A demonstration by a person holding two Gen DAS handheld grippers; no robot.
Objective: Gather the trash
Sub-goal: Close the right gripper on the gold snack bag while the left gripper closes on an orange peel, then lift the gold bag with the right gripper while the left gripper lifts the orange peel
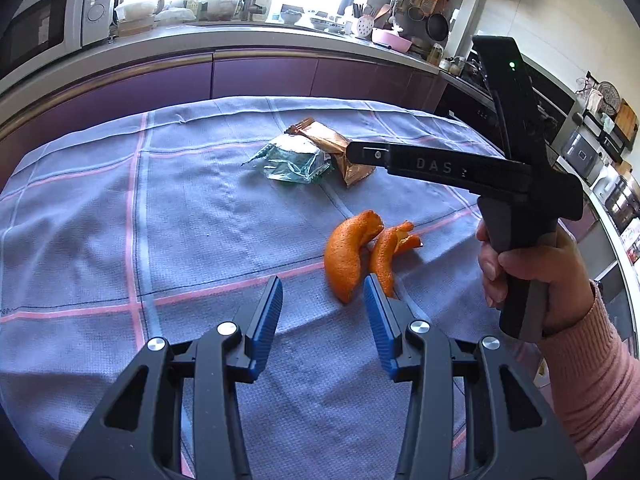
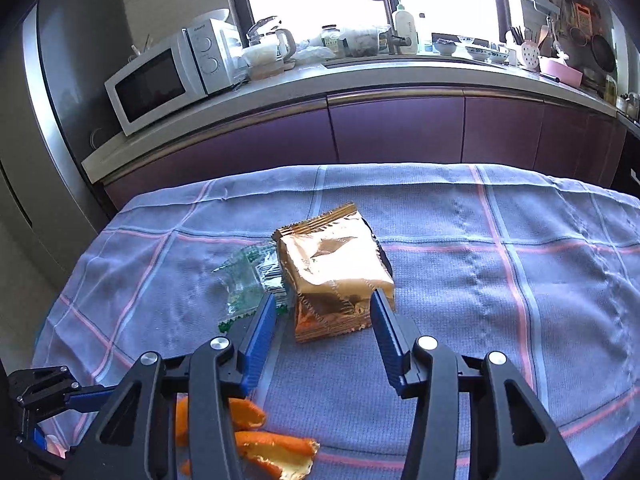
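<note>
Two tongs hover open and empty. Right gripper (image 2: pixel 323 309) straddles the crinkly gold foil wrapper (image 2: pixel 334 270) on the blue checked cloth (image 2: pixel 460 280); lower it, then squeeze. Left gripper (image 1: pixel 323 294) nears curled orange peels (image 1: pixel 348 258).

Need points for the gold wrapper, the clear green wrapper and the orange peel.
gold wrapper (image 2: pixel 336 264): right wrist view, middle of its crinkled top face.
clear green wrapper (image 1: pixel 290 158): left wrist view, centre of the crumpled film.
orange peel (image 1: pixel 344 256): left wrist view, outer skin of the larger piece.
</note>
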